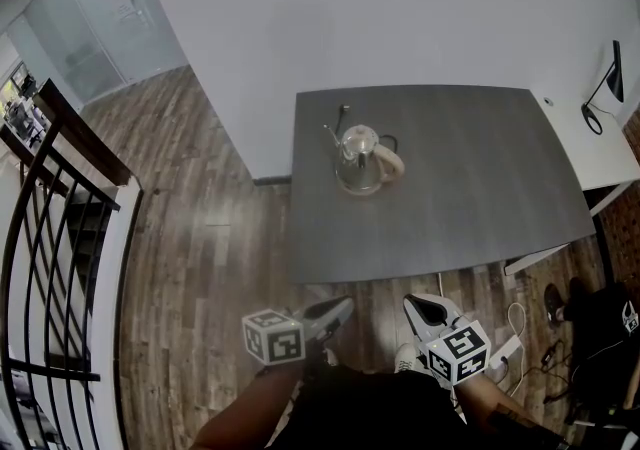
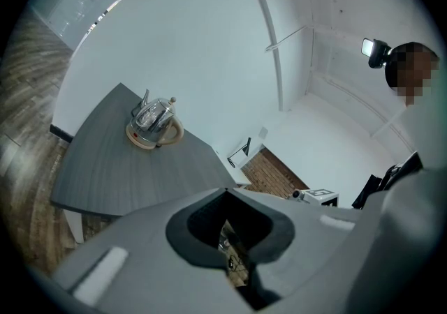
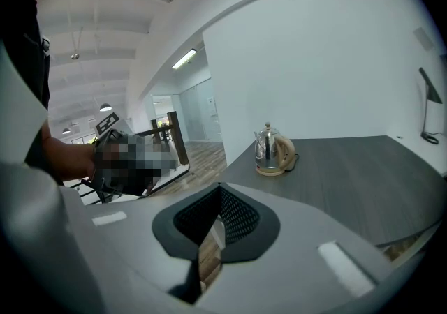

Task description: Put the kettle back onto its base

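Grey table (image 1: 470,188) against a white wall, wood floor (image 1: 200,238) around it: kettle, base, two hand-held grippers.

Kettle (image 1: 360,150), shiny with a beige handle, is seen upright on its round beige base (image 3: 269,172), set on the table well ahead of both grippers and apart from them. Left gripper (image 1: 343,307) is held just off the near table edge, over the floor, its jaws pressed together with nothing between them. Right gripper (image 1: 413,305) is held near it, to its right, its jaws likewise clenched and empty. Both are pointed toward the table; the kettle is touched by neither.
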